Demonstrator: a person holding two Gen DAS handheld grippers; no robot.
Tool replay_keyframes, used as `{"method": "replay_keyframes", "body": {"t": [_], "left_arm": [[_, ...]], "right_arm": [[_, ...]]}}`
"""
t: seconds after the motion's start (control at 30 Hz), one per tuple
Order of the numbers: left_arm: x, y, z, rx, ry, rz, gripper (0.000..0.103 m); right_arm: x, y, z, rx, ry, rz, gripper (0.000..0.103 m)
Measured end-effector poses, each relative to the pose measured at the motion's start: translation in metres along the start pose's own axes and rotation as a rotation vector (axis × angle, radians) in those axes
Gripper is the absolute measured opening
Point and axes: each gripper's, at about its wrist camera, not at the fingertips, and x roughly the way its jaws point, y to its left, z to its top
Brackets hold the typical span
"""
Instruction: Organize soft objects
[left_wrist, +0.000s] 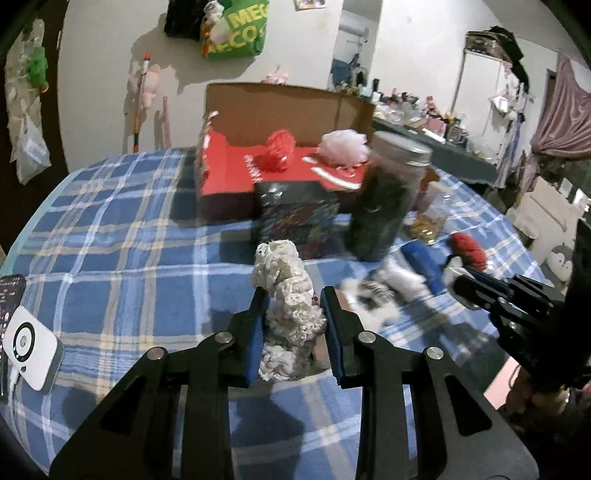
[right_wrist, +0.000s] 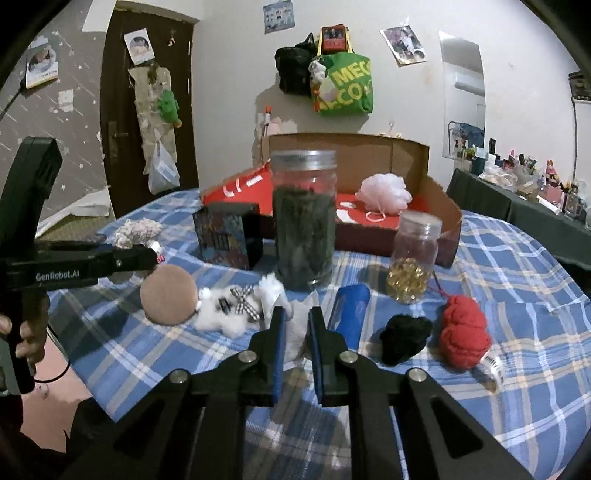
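My left gripper (left_wrist: 293, 295) is shut on a cream crocheted bundle (left_wrist: 288, 280), which stands up between its blue pads above the plaid cloth. My right gripper (right_wrist: 296, 312) is shut on a white fluffy end of a plush toy (right_wrist: 221, 314) with a brown round head and a checked bow. Behind stands an open cardboard box (right_wrist: 410, 162) with a red lining, and a pink mesh pouf (right_wrist: 384, 194) and a red yarn ball (left_wrist: 280, 146) lie in it. A red knit ball (right_wrist: 463, 332) and a black knit piece (right_wrist: 404, 338) lie to the right of my right gripper.
A tall jar of dark contents (right_wrist: 304, 229), a small jar of yellow capsules (right_wrist: 412, 258), a black patterned box (right_wrist: 227, 236) and a blue roll (right_wrist: 349, 314) stand among the soft things. A white device (left_wrist: 31, 347) lies at the cloth's left edge. A hand (right_wrist: 26, 332) holds the left gripper.
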Motion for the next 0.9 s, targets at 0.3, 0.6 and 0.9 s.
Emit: {"method": "replay_keyframes", "body": {"t": [0.3,0.6,0.9], "left_arm": [[-0.006,-0.009,0.009,0.028,-0.042,0.017,0.027],[0.0,-0.03,0.007,0.058,-0.032,-0.08,0.027],[0.019,-0.059,-0.006,0.086,0.009,-0.178,0.027]], "right_arm": [[-0.01,-0.01,0.009,-0.006,-0.034,-0.028,0.013],[-0.008,-0.018,0.008,0.024,-0.026,-0.037,0.013],[-0.007,-0.021,0.004,0.027,-0.014,-0.022,0.013]]}}
